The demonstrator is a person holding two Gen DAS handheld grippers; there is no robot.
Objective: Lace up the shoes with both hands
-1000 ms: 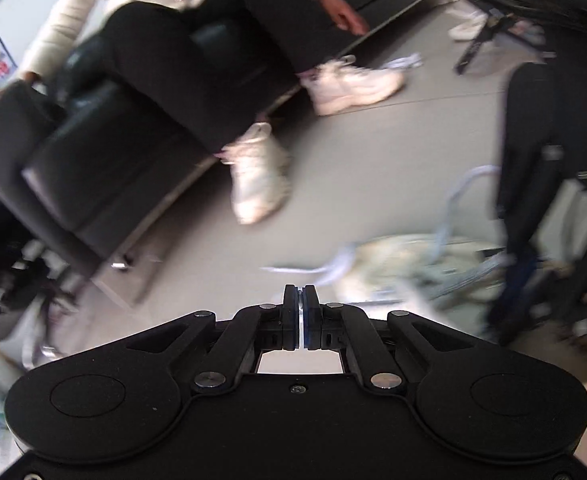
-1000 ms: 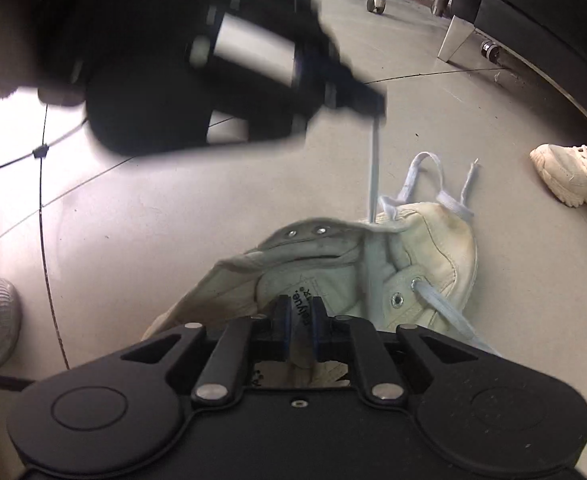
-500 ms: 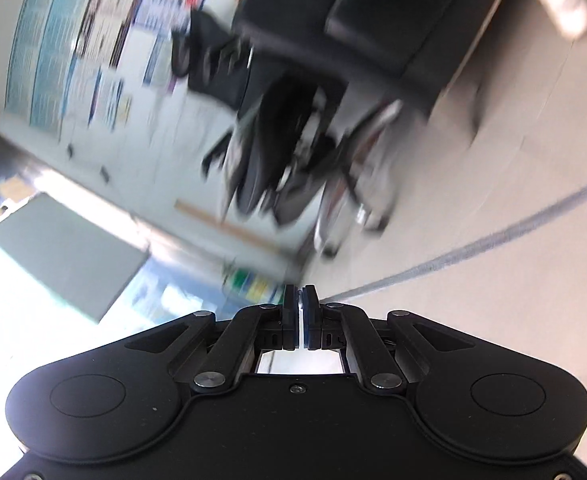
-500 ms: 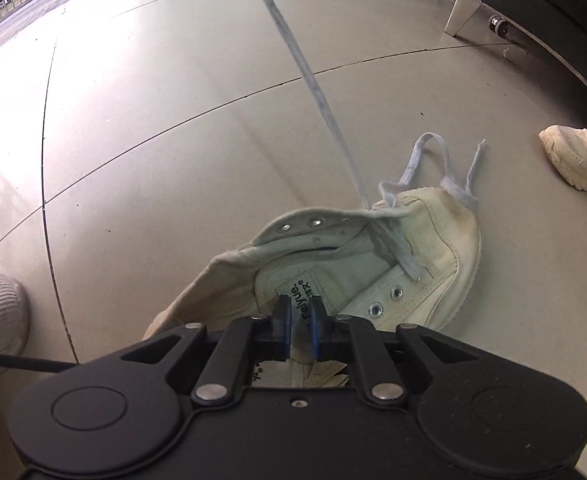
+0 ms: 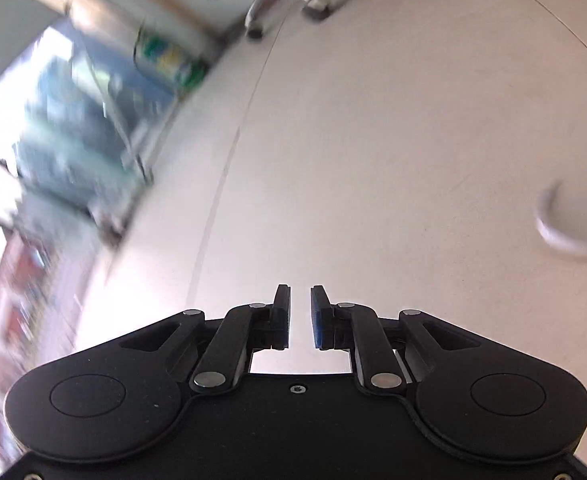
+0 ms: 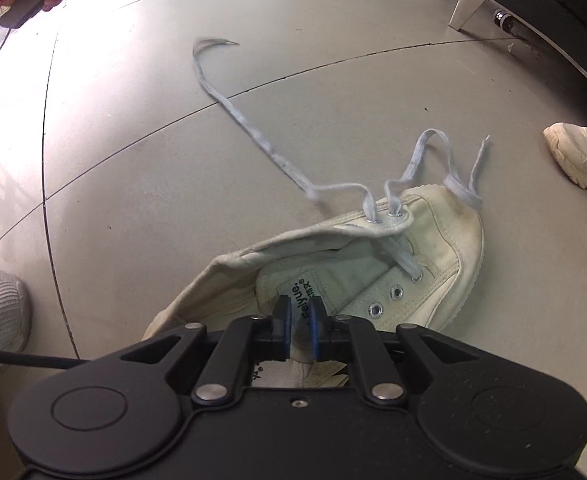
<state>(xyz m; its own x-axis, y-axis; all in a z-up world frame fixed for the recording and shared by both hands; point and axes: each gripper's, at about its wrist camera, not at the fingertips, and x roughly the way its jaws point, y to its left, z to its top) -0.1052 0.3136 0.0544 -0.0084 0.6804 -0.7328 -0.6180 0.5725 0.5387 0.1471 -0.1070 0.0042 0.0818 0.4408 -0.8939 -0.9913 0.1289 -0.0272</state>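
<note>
Pinning the canvas shoe (image 6: pixel 377 280) low and centre in the right wrist view, the right gripper (image 6: pixel 298 330) is clamping its fingers narrowly on the tongue (image 6: pixel 305 292), probably to steady it for threading. Trailing from the toe eyelets, the lace (image 6: pixel 249 124) is lying loose on the floor (image 6: pixel 133 160) toward upper left. Opening with nothing between its fingers, the left gripper (image 5: pixel 300 318) is hovering over bare floor

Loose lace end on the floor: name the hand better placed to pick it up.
Left, probably. The left gripper is empty, its jaws opening, while the right gripper is shut on the shoe's tongue, steadying it. The lace lies towards the left.
</note>
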